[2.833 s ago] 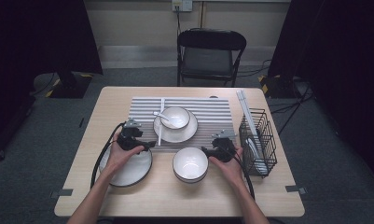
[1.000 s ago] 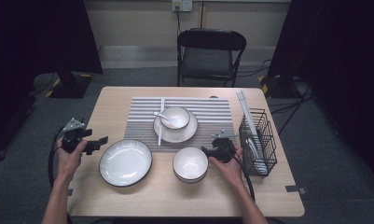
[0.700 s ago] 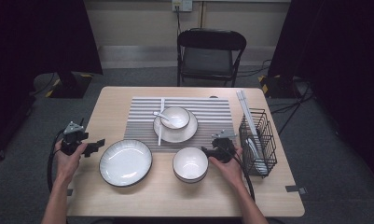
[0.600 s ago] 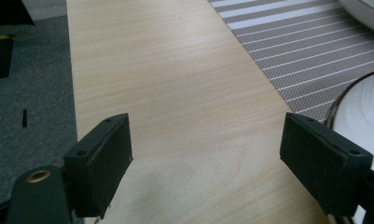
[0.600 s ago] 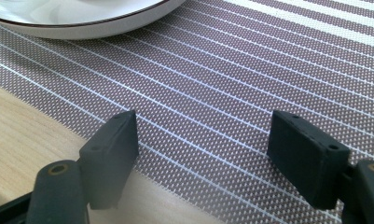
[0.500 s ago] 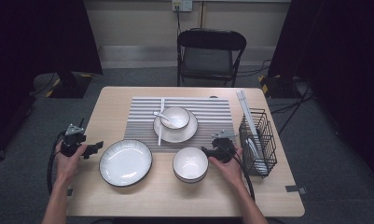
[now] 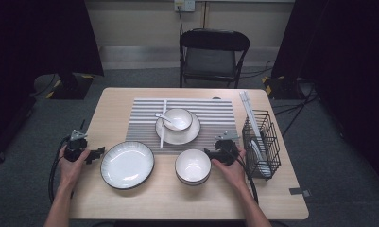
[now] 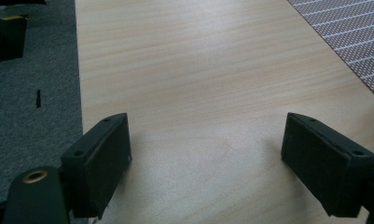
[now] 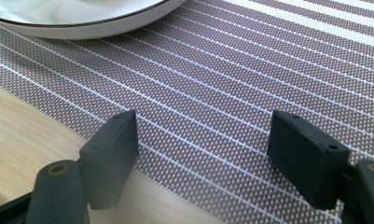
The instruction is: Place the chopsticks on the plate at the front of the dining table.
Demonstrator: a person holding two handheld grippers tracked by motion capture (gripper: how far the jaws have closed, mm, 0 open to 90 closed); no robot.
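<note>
Two grippers rest on our table (image 7: 130, 198), both spread wide and holding nothing. On the striped mat (image 7: 215, 111) we see a saucer (image 7: 187, 135) with a small bowl (image 7: 178, 118) and spoon (image 7: 162, 117) on it. The large plate (image 7: 127, 164) lies near the front edge, just beside our left gripper (image 7: 96, 154), which sits over bare wood at the table's left edge. The empty bowl (image 7: 193, 166) stands right of the plate, with our right gripper (image 7: 210, 152) just beside its rim, over the mat's corner.
</note>
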